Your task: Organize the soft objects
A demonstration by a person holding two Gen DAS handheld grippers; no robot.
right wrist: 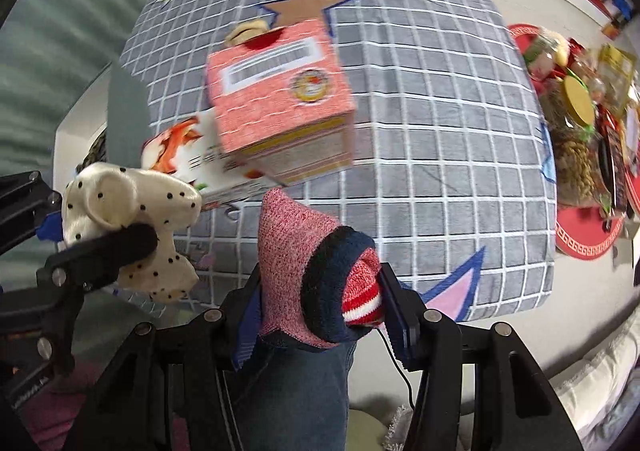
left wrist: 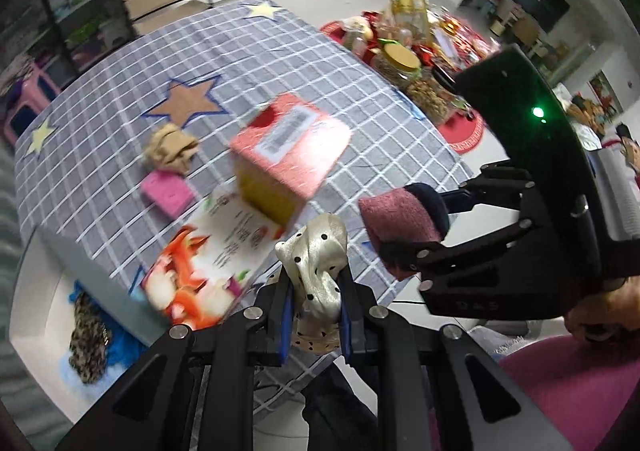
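No text can be read; the pink box's point(right wrist: 280, 91) label and the flat package's point(left wrist: 216, 251) print are blurred.

A grey checked cloth with star patches covers the worktop point(left wrist: 100, 99). On it lie a pink-topped box point(left wrist: 288, 155), a picture booklet point(left wrist: 208, 267), a pink sponge point(left wrist: 168, 193) and a crumpled beige cloth point(left wrist: 172, 147).

A lived-in household room: a table under a grey checked cloth point(left wrist: 280, 51) with star patches, a floor spread of jars and packaged snacks point(left wrist: 412, 55) on red mats at upper right, and cluttered shelving point(left wrist: 80, 11) (upper left) along white walls.
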